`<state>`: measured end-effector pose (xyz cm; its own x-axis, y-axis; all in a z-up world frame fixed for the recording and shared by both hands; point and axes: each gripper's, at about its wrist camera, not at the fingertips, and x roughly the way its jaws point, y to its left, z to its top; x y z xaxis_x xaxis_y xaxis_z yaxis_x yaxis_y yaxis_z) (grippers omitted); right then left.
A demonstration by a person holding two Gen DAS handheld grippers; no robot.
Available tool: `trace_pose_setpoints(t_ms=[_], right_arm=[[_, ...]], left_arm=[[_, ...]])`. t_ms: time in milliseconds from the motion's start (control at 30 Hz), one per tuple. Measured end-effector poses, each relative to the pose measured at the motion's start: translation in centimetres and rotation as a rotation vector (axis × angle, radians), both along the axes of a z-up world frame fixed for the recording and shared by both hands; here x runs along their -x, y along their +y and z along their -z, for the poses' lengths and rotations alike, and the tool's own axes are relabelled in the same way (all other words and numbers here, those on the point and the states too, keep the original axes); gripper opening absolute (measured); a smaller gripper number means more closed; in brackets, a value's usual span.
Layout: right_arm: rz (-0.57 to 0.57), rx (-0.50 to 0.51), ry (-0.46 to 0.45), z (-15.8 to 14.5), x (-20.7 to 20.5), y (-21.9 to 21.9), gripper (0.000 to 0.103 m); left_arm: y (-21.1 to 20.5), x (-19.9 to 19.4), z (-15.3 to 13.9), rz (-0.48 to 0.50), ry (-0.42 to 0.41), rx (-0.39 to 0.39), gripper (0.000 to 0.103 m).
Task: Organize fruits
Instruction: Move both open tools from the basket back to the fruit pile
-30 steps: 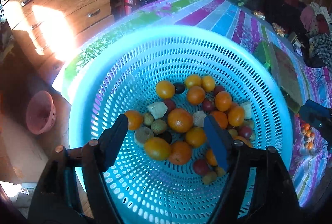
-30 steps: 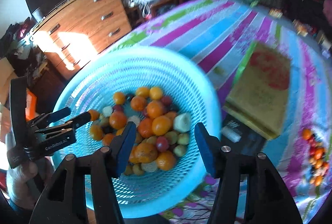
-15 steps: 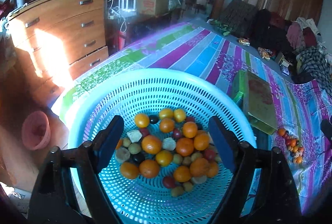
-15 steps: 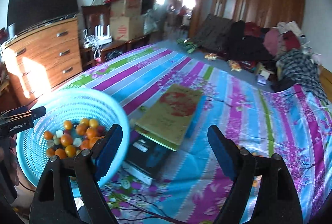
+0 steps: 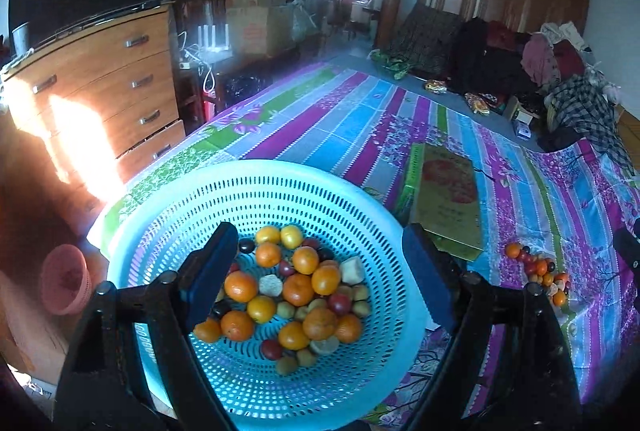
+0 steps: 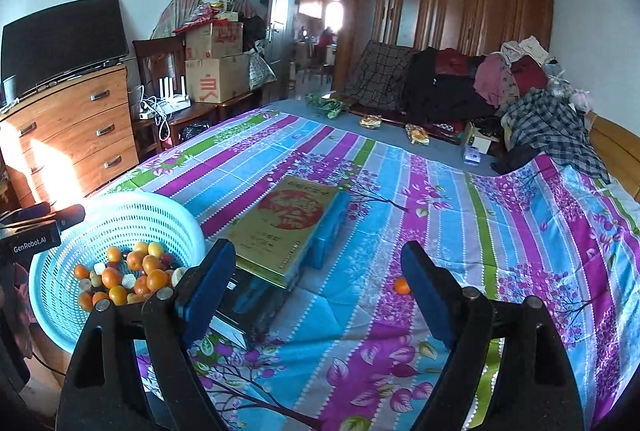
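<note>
While both tilt downward, left claw (image 5: 316, 275) and right claw (image 6: 316, 287) gape empty.

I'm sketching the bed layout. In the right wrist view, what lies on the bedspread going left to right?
Blue basket holding fruit → flat yellow box on its stack → single orange beside the right gripper's right finger.

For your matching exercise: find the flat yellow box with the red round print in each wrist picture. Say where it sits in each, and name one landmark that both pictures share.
Left wrist view: the yellow box lies right of centre on the striped bedspread, just beyond the rim of the blue basket.
Right wrist view: the yellow box lies near the centre, to the right of the blue basket.
Shared landmark: the blue basket of fruit.
</note>
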<state>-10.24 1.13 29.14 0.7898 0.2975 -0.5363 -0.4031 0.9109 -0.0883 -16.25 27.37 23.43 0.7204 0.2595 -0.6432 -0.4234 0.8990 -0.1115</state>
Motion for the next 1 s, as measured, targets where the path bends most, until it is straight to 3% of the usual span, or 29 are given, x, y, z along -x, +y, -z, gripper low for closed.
trace_pose_setpoints(t_ms=[300,600,767,1000], right_arm=[[0.087,-0.024,0.006,2.3,0.7,-8.2,0.087],[0.299,-0.03,0.139,8.8,1.5,-21.5,0.087],[0.37,-0.046,0.204,11.5,1.9,-26.8,0.087],[0.421,-0.089,0.274,14.8,0.7,-30.9,0.087]], left_arm=[[-4.4,-1.5,-0.9,0.099,-0.009,-0.022,0.085],[-9.9,-3.4,-0.7,0.217,-0.014,-0.011,0.085],[-14.2,-5.8,1.0,0.33,0.037,0.017,0.085],[-20.6,-9.7,4.8,0.503,0.136,0.064,0.085]])
